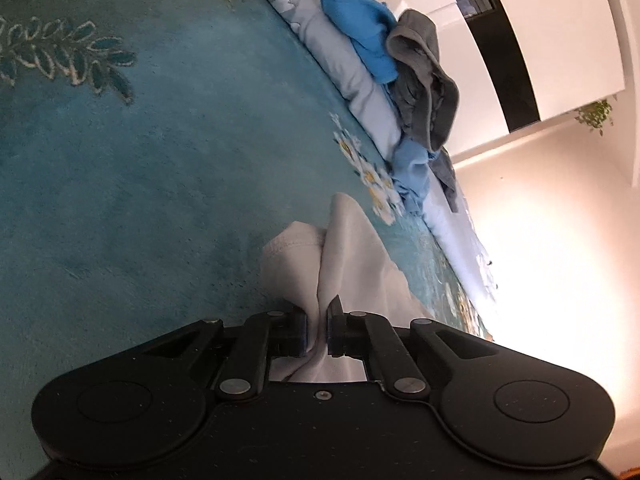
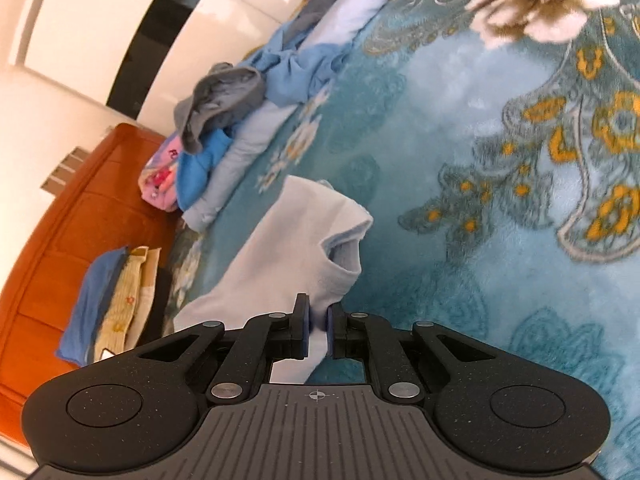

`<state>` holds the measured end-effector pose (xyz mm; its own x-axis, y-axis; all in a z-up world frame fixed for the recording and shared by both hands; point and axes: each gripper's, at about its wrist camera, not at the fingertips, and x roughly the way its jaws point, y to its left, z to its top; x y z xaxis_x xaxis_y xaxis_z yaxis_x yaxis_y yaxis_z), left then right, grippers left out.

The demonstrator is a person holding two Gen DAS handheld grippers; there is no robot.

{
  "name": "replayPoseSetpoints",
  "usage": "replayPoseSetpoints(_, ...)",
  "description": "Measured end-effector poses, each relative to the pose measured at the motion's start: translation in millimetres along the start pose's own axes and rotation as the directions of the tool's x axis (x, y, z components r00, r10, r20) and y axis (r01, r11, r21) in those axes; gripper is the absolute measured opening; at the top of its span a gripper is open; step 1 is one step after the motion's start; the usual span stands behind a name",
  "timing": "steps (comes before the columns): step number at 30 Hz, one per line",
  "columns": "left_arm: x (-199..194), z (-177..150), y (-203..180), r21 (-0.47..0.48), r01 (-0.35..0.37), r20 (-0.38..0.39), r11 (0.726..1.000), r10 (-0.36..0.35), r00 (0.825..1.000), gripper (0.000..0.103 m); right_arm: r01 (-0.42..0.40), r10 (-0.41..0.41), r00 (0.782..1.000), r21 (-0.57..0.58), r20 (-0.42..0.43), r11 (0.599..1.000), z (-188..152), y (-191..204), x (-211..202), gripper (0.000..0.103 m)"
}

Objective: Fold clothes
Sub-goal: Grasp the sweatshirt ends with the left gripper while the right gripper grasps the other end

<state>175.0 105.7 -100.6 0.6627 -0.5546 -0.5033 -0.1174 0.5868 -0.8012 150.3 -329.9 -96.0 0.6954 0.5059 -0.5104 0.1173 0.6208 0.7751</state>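
Now left hand-held gripper (image 1: pixel 318 330) pinching pale grey garment (image 1: pixel 348 248), right hand-held gripper (image 2: pixel 318 330) pinching it too, teal floral blanket (image 2: pixel 460 128) beneath, unfolded clothes pile (image 1: pixel 400 64) beyond

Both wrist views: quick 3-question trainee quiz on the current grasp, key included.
1. True or false: the left hand-held gripper is shut on the pale garment.
2. What does the right hand-held gripper hold? A) grey garment B) pale garment C) nothing
3. What lies on top of the bright blue garment in the pile?

Key: 1 true; 2 B, the same pale garment; 3 the grey garment.
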Motion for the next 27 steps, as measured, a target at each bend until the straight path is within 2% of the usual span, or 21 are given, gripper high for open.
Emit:
replayPoseSetpoints(1,-1.3,0.6,-0.9,0.012,-0.003,0.001,1.0,0.003,1.0,0.007,0.011,-0.011,1.0,-0.031,0.002,0.999,2.8,2.5,-1.0,0.01)
replayPoseSetpoints(3,-3.2,1.7,-2.0,0.036,-0.021,0.005,0.999,0.021,1.0,0.021,0.033,-0.033,0.999,-0.079,-0.004,0.996,6.5,4.7,-2.1,0.022)
replayPoseSetpoints(4,-4.7,1.5,-1.4,0.045,-0.029,0.001,0.999,0.029,1.0,0.024,0.038,-0.039,0.999,-0.089,-0.007,0.995,8.1,3.7,-2.2,0.024)
replayPoseSetpoints(6,-6.6,-0.7,1.9,0.057,-0.033,-0.02,0.998,0.034,0.999,0.035,0.032,-0.033,0.999,-0.085,-0.009,0.996,10.0,-1.3,-2.0,0.032)
replayPoseSetpoints(8,-7.0,-3.2,3.9,0.073,-0.031,-0.039,0.997,0.034,0.999,0.04,0.024,-0.024,1.0,-0.074,-0.006,0.997,13.1,-7.7,-0.3,0.046)
replayPoseSetpoints(15,2.5,-3.8,5.9,0.096,-0.006,-0.065,0.995,0.013,0.998,0.045,-0.041,0.041,0.999,-0.024,-0.003,0.999,34.8,-24.4,22.4,0.047)
replayPoseSetpoints(17,5.1,-4.0,6.3,0.096,0.004,-0.066,0.995,0.003,0.998,0.045,-0.066,0.065,0.997,-0.035,-0.028,0.997,42.6,-21.5,33.4,0.051)
replayPoseSetpoints(27,16.6,-3.8,2.3,0.117,0.04,-0.092,0.992,-0.03,0.995,0.045,-0.141,0.129,0.982,-0.079,-0.14,0.987,56.8,-3.8,76.6,0.053)
